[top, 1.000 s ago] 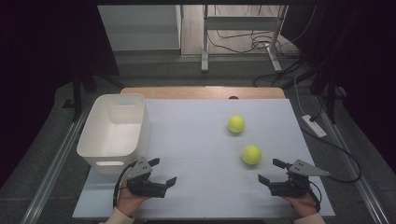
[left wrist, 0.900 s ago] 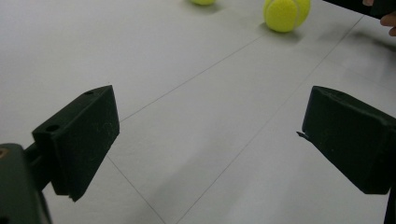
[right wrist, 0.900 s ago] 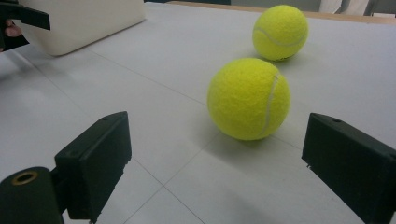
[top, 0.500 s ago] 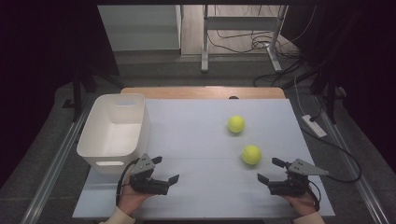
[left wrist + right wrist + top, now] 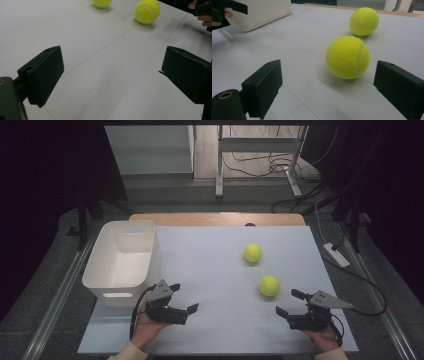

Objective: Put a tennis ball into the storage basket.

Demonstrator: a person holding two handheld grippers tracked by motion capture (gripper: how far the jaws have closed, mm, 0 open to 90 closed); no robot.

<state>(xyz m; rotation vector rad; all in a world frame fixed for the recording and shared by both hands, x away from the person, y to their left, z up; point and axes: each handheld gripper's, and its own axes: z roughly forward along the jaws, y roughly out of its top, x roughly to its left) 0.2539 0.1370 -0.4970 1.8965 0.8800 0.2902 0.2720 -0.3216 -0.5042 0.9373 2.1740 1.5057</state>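
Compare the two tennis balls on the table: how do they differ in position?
The nearer ball lies close in front of the right gripper; the farther ball lies beyond it, toward the table's back edge. In the right gripper view the nearer ball sits between the open jaws' line of sight, while the farther ball is off behind it. Both are yellow, rest on the table, apart, and neither is held.

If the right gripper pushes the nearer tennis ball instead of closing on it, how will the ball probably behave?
The nearer tennis ball is round and lies free on the flat table, so a push would probably roll it away, perhaps toward the farther ball. Its felt looks fuzzy, so the open right gripper should hold it without much slipping. It is probably light.
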